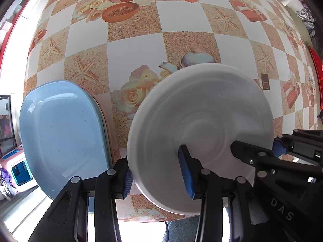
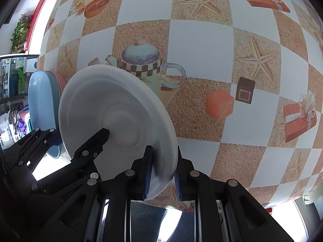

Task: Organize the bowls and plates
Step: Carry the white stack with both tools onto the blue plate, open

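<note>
Between both jaws: white plate point(image 1: 201, 109).

I see the bench point(image 1: 187, 18) covered by a checked cloth point(image 2: 201, 40) of white and sandy squares, printed with starfish, teapots, roses and gift boxes. On it, at its left near corner, lies a stack of oblong dishes: a blue dish point(image 1: 60, 133) on top, a pink dish point(image 1: 97, 98) showing only as a rim just beneath it.
</note>
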The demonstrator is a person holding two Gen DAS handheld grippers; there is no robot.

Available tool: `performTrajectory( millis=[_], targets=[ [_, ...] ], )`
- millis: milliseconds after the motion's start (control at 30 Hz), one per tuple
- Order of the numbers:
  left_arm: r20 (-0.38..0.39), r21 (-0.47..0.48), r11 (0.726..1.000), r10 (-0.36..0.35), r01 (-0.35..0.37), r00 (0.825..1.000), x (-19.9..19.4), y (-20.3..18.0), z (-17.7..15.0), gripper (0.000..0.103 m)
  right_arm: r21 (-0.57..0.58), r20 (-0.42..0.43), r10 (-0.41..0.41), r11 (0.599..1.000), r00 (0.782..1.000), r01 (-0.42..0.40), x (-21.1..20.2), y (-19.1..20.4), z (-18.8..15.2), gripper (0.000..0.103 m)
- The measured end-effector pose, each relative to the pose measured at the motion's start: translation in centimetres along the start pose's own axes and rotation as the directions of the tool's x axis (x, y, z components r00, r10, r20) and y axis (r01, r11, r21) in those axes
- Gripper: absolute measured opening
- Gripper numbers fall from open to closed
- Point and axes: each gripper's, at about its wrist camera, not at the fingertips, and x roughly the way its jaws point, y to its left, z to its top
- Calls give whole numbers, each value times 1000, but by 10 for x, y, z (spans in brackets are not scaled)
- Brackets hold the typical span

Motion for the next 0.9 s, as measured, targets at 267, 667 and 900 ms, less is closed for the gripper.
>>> performTrajectory(
  millis=[267,667,900],
  targets=[
    [0,0,1000,-3,3,1000,3,-4,-1,44,3,-14,-2,1000,1000,3,8,0,0,21],
    [1,5,1000,2,-2,1000,4,-15,2,44,4,-3,4,1000,1000,-4,15,0,-1,21],
    [-11,20,1000,-3,3,1000,-2,-21,-1,44,6,-18,4,1000,1000,-4,15,0,-1,21]
  ],
)
